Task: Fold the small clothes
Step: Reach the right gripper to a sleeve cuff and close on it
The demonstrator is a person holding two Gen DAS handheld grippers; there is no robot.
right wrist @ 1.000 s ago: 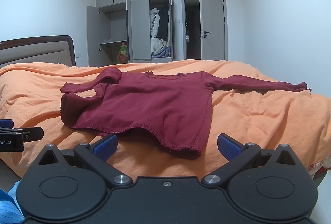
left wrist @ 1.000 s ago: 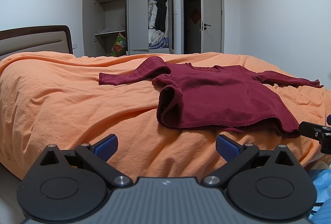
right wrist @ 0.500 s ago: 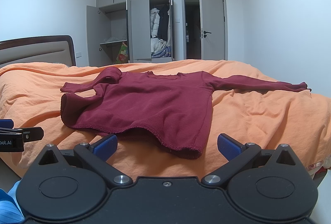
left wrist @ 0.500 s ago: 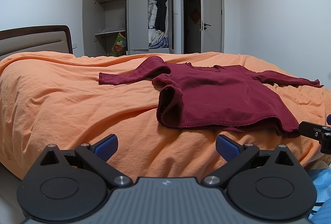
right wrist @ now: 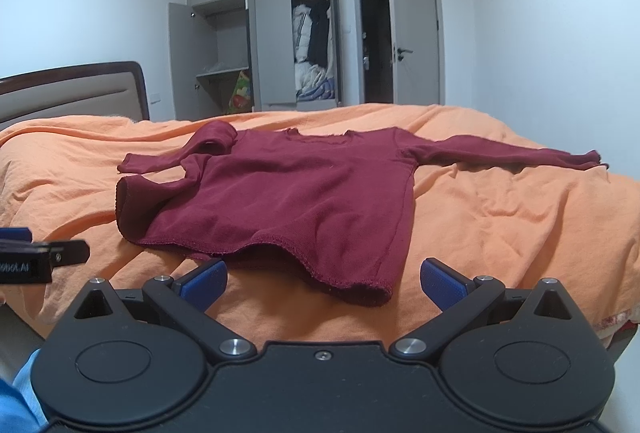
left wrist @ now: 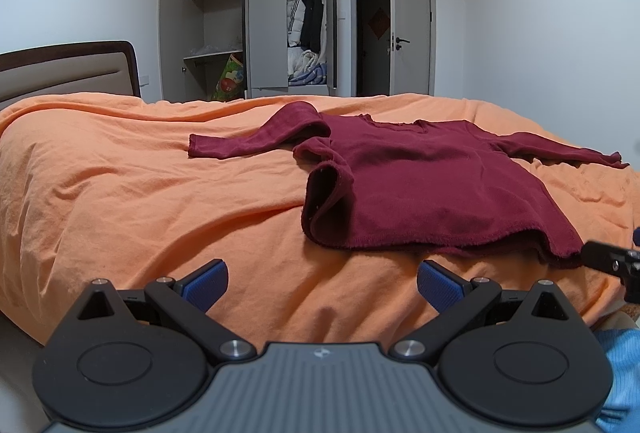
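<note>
Two grippers held spread and empty at the near edge of the bed, a dark red top lying ahead of them.

Both my left gripper (left wrist: 322,283) and my right gripper (right wrist: 322,283) have their blue-padded fingers (left wrist: 206,285) wide apart, clear of the cloth. Beyond them the dark red long-sleeved top (right wrist: 288,193) lies on the orange bedcover (left wrist: 120,201), hem toward me and neckline away; its hem is rumpled, the left corner curled up and open. One sleeve (right wrist: 504,155) stretches straight out to the right, the other (left wrist: 256,141) bends leftward with a fold at the shoulder. Behind the bed stand a padded headboard (left wrist: 68,73), a grey wardrobe (left wrist: 256,17) with doors open, and an open room door (left wrist: 412,17).
</note>
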